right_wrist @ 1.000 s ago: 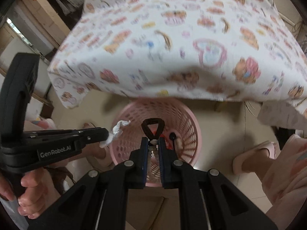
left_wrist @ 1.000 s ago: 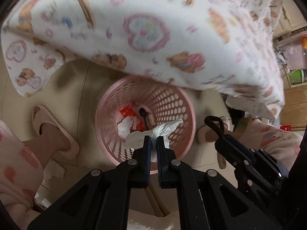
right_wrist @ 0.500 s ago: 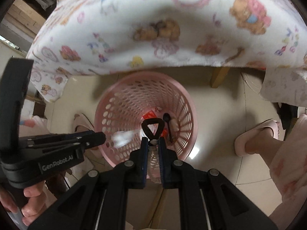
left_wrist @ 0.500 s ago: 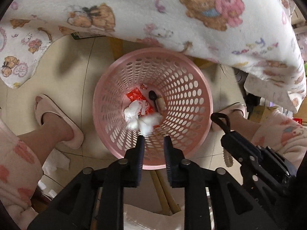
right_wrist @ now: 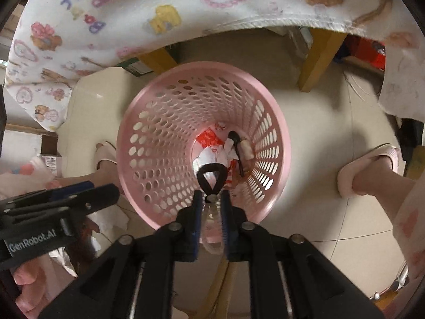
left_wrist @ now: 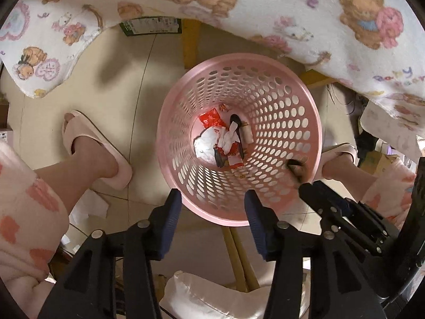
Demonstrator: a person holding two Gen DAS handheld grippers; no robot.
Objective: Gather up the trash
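Tissue dropped, both grippers lower
The left gripper opens empty; its white tissue lies in the pink basket.

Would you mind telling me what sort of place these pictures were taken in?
Most likely a room in a home: a table draped in a teddy-bear print cloth, a pink plastic basket for trash on a tiled floor, and a person's foot in a soft slipper.

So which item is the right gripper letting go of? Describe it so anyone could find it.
Find the round pink perforated plastic basket on the tiled floor. Above its near rim, the right gripper has its jaws opening around a clear plastic piece with a black loop at its tip. Unlike the white and red litter, it hasn't reached the bottom.
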